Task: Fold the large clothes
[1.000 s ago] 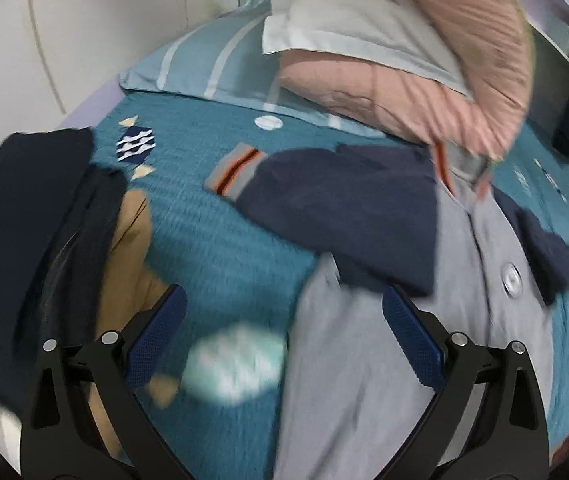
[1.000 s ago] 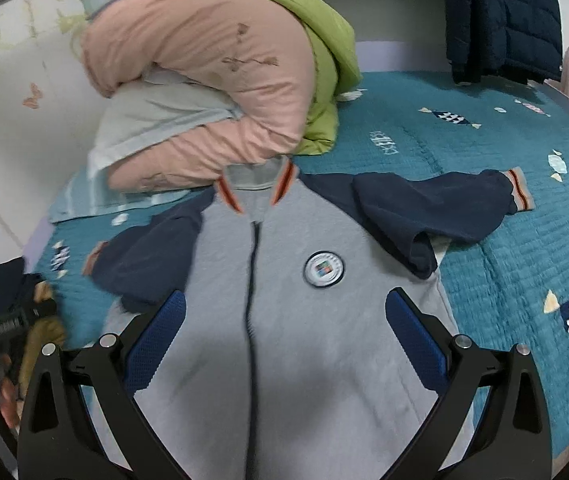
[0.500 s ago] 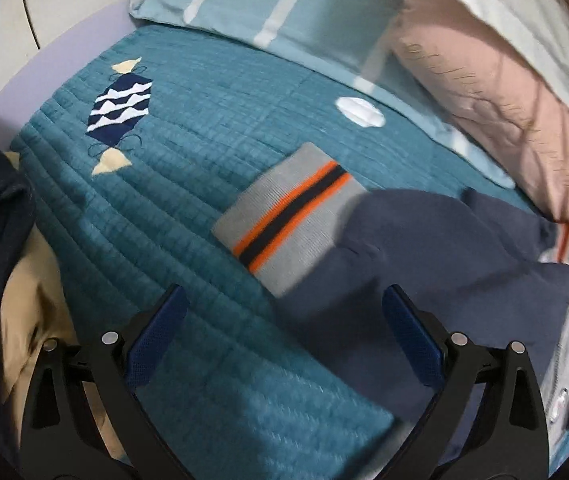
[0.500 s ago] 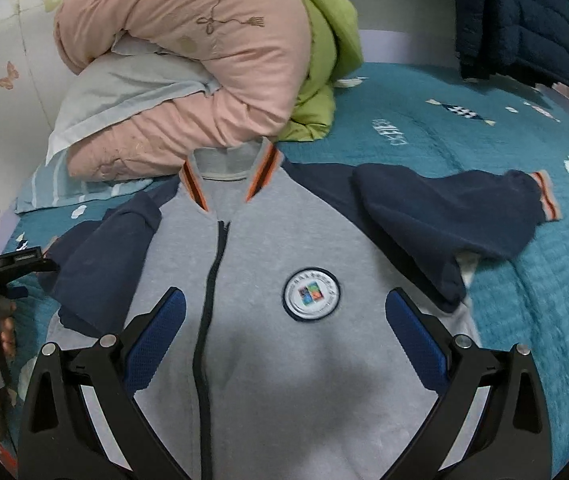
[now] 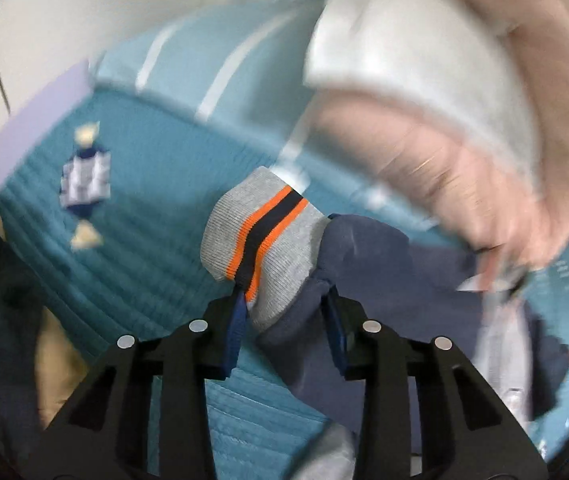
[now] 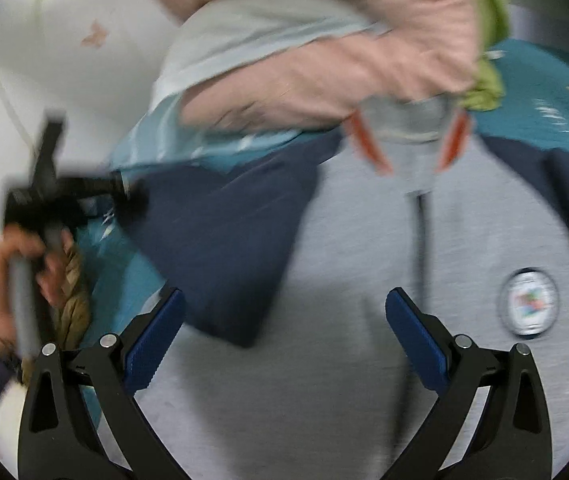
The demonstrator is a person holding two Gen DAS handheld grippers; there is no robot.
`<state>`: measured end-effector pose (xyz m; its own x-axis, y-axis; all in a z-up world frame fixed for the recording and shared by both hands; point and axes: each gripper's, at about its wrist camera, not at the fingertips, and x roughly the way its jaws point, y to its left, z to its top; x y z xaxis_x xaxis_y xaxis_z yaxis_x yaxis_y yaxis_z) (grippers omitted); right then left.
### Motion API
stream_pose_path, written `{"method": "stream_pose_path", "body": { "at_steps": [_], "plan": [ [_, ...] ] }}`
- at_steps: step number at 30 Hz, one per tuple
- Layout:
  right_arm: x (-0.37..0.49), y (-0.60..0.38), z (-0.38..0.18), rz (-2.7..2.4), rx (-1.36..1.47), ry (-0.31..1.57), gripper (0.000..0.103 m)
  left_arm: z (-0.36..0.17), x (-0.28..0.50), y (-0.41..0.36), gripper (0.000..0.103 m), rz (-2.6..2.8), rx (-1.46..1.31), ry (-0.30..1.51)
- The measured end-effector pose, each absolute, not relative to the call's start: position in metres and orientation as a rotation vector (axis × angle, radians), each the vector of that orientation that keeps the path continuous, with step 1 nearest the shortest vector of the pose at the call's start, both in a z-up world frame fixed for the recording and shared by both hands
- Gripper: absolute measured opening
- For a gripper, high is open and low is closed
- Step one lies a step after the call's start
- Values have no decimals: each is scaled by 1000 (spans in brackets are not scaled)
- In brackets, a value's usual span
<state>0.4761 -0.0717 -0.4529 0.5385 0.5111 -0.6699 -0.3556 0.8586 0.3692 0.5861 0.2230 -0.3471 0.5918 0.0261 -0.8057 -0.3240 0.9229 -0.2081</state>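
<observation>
In the left view, your left gripper (image 5: 284,312) is clamped on the striped cuff (image 5: 258,240) of the jacket's navy sleeve (image 5: 384,264), above the bed (image 5: 144,184). Hold tight and lay it across the chest. In the right view, your right gripper (image 6: 284,340) hangs wide apart over the gray jacket (image 6: 364,280); press the body flat.

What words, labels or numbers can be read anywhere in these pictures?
None can be read.
Round badge on the grey jacket: a blurred coloured emblem, any lettering illegible.
White marks on the teal bedspread, far right: perhaps letters, too blurred to read.
</observation>
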Motion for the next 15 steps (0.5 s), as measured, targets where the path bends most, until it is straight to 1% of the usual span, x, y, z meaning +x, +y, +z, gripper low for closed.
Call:
{"method": "stream_pose_path", "body": {
  "at_steps": [4,5,7,8,9,11,14,15],
  "plan": [
    [473,-75,-447,369,261,790,95,-269,562,223,34,185,-327,744],
    [476,-82,-446,326,290,783,93,-249,555,223,34,189,-314,705],
    [487,-83,-448,317,312,809,79,-218,550,221,34,179,-283,654],
    [494,-77,-452,351,317,836,67,-201,545,219,34,156,-261,635],
    [497,-71,-454,373,306,856,60,-191,542,214,34,146,-246,625],
    [495,-46,-458,485,272,870,58,-169,537,201,34,116,-214,599],
    [482,-22,-451,579,233,821,58,-149,533,181,34,62,-183,585],
    [478,-13,-446,618,221,797,59,-145,529,174,34,36,-176,583]
  ]
}}
